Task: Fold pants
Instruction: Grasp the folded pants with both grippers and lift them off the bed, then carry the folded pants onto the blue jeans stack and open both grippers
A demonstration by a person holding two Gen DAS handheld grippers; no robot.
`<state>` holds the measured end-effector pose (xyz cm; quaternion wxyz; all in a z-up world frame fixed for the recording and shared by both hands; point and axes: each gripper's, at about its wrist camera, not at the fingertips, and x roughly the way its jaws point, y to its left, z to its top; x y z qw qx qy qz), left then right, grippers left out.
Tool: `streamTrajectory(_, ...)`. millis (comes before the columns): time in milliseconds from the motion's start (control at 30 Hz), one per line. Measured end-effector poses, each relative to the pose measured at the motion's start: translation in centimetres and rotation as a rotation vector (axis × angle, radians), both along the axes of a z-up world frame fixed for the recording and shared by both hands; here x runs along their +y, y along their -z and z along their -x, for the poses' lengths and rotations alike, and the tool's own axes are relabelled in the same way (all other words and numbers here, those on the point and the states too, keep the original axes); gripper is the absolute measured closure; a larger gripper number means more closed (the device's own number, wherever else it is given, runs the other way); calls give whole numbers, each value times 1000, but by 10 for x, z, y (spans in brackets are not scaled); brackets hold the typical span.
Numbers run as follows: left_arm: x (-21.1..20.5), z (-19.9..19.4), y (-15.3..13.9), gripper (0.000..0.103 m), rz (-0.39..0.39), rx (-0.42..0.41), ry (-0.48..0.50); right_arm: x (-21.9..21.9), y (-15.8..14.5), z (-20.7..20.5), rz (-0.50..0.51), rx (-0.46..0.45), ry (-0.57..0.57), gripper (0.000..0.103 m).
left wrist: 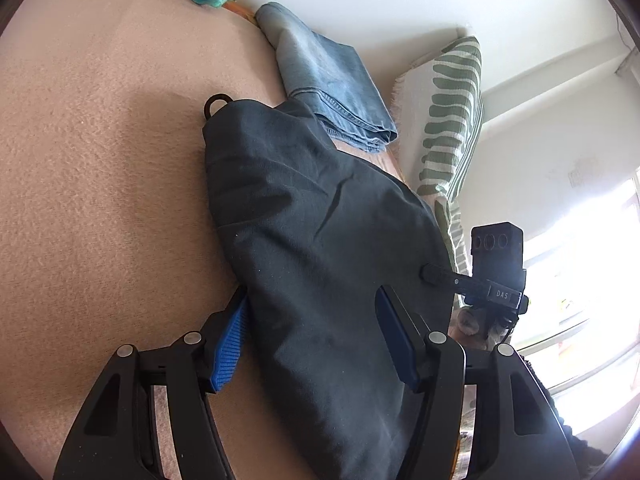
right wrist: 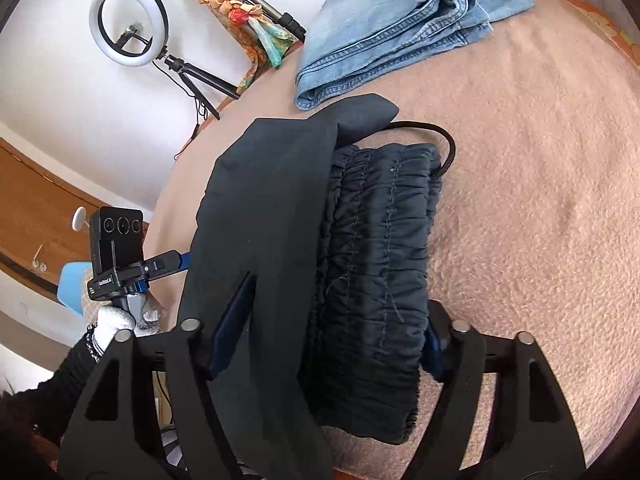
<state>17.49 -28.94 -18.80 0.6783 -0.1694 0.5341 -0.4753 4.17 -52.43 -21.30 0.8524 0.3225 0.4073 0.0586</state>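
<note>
The dark pants (right wrist: 304, 240) lie bunched on the pink blanket (left wrist: 100, 160) that covers the bed. The folding looks partly done. One flat part is laid over the stretchy waistband (right wrist: 380, 240), so the pants are already a short, thick bundle, and I think a bit of tidying or one more fold is left. The left gripper (left wrist: 316, 336) has the cloth between its two blue fingers. One finger is at the edge of the fabric and the other rests on top, but I cannot tell if they really squeeze it. The right gripper (right wrist: 328, 332) has its fingers on both sides of the waistband end. They sit close against the cloth, but I cannot tell if they pinch it either. A black cord (right wrist: 440, 144) pokes out from the waistband and could get caught. Folded blue jeans (right wrist: 400, 32) lie just past the dark pants, very near them, so there is not much room on that side. A ring light (right wrist: 128, 22) stands by the wall, and a striped cloth (left wrist: 452, 120) hangs past the bed.
</note>
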Motion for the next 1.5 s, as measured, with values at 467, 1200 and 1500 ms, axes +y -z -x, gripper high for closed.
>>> streamTrajectory(467,-13,9,-29,93,22,-126,3,42,-56,9,228,-19,43,78)
streamTrajectory(1200,-79,-44,-126,97,89,-359,67,27,-167,-20,468,-176,107,80)
streamTrajectory(1500,-122,-123,-168,97,94,-474,22,-22,-204,-81,517,-238,117,80)
